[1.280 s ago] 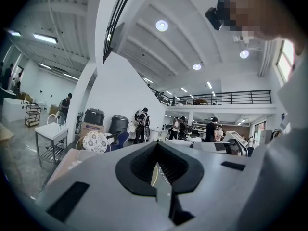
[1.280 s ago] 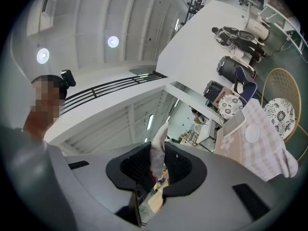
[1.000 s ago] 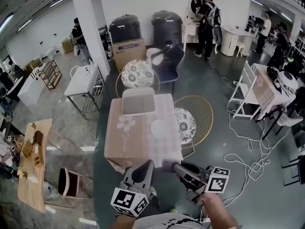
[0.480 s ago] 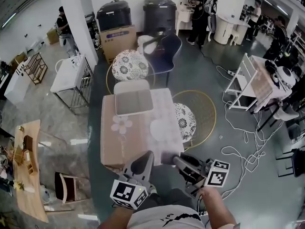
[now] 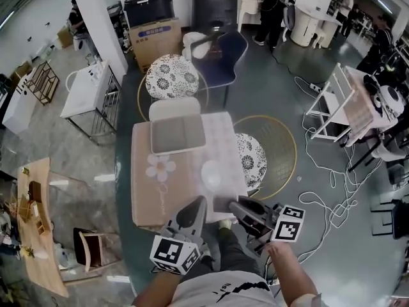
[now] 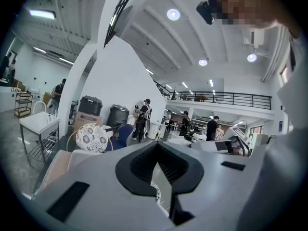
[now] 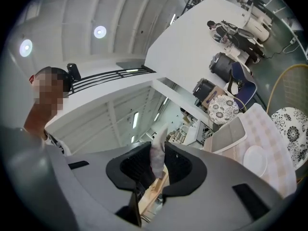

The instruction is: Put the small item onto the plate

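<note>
A white plate (image 5: 211,173) lies near the right edge of a small table with a checked cloth (image 5: 166,184); the right gripper view also shows the plate (image 7: 255,160). My right gripper (image 7: 158,150) is shut on a small pale item (image 7: 157,159) that stands up between its pads. In the head view the right gripper (image 5: 221,204) hovers just short of the table's near edge, below the plate. Beside it on the left, my left gripper (image 5: 195,204) points at the same edge. Its jaws (image 6: 158,163) meet at the tips with nothing between them.
A grey tray (image 5: 177,135) sits at the table's far end. A patterned round chair (image 5: 250,158) inside a gold wire ring stands right of the table, and another chair (image 5: 171,77) is behind it. Cables (image 5: 319,194) trail over the floor at right. People stand far back.
The table and plate have drawn nearer and shifted lower in the head view. Both grippers keep the same pose relative to me, and the item stays held in the right one.
</note>
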Demonstrator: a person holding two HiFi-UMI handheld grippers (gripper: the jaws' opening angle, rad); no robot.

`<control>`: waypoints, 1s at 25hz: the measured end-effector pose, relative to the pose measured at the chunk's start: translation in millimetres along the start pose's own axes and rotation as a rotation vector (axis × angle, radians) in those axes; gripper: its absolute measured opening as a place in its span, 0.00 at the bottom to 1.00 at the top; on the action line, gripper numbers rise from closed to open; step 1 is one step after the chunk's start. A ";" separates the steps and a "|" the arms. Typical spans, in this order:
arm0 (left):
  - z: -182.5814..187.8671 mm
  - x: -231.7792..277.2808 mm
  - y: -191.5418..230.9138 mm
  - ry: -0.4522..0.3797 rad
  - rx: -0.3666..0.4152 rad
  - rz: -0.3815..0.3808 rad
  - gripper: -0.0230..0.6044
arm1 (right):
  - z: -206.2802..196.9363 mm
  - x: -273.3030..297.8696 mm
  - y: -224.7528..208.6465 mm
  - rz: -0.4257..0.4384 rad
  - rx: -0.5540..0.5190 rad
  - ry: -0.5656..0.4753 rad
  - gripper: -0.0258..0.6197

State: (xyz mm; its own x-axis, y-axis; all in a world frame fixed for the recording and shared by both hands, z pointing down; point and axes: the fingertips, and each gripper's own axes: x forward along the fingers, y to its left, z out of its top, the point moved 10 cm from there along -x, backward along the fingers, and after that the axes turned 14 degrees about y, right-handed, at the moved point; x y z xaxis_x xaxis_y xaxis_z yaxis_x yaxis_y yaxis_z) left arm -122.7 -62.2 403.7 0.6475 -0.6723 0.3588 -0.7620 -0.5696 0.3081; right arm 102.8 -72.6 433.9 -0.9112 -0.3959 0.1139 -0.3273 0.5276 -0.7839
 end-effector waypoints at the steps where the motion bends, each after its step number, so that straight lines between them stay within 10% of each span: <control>1: 1.3 7.4 4.8 0.005 -0.010 0.016 0.04 | 5.0 3.7 -10.6 0.010 0.013 0.009 0.18; 14: 3.1 98.0 46.7 0.047 -0.057 0.128 0.04 | 37.3 39.4 -138.7 -0.027 0.091 0.222 0.18; 25: -82.2 167.0 102.4 0.113 -0.063 0.105 0.04 | -21.5 78.7 -261.4 -0.190 0.163 0.330 0.18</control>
State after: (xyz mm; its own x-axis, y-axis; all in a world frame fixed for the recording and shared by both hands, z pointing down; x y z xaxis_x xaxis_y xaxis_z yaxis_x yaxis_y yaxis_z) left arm -92.4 -193.9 567.6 0.5630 -0.6670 0.4879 -0.8263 -0.4658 0.3167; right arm 111.3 -225.5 660.9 -0.8784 -0.1982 0.4349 -0.4776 0.3315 -0.8136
